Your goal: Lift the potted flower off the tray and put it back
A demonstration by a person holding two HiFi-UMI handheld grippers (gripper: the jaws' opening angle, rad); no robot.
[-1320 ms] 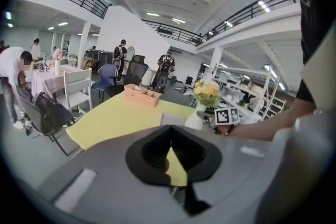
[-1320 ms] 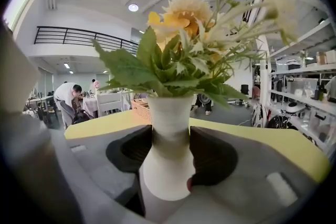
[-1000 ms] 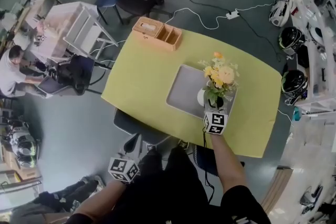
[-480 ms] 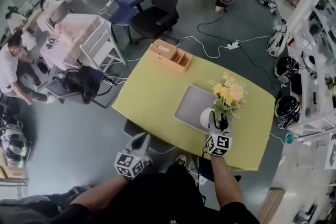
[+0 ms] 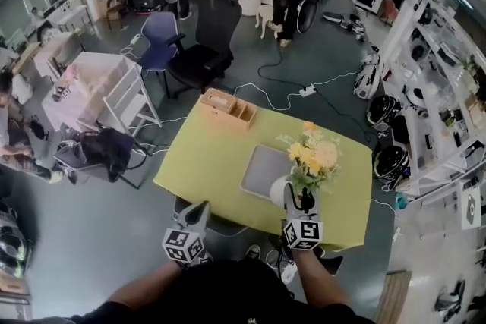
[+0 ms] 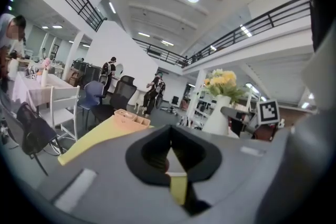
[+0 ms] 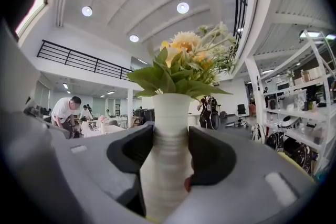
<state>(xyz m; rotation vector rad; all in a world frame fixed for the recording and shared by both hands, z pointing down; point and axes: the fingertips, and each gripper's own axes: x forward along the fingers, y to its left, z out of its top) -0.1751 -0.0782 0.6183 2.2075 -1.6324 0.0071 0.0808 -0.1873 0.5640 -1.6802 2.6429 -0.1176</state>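
Pot (image 5: 280, 190) w/ flowers hangs above tray (image 5: 260, 168), squeezed by fingers of R gripper (image 7: 168, 153). L gripper (image 6: 171, 159) fingers shut, empty. Next: lower it straight onto tray.

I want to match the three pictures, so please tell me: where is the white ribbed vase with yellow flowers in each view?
Head view: the white ribbed vase with yellow flowers shows lower right of centre, by the grey tray.
Left gripper view: right of centre, small.
Right gripper view: dead centre, between the jaws.
Shared landmark: the right gripper, shut on the vase.
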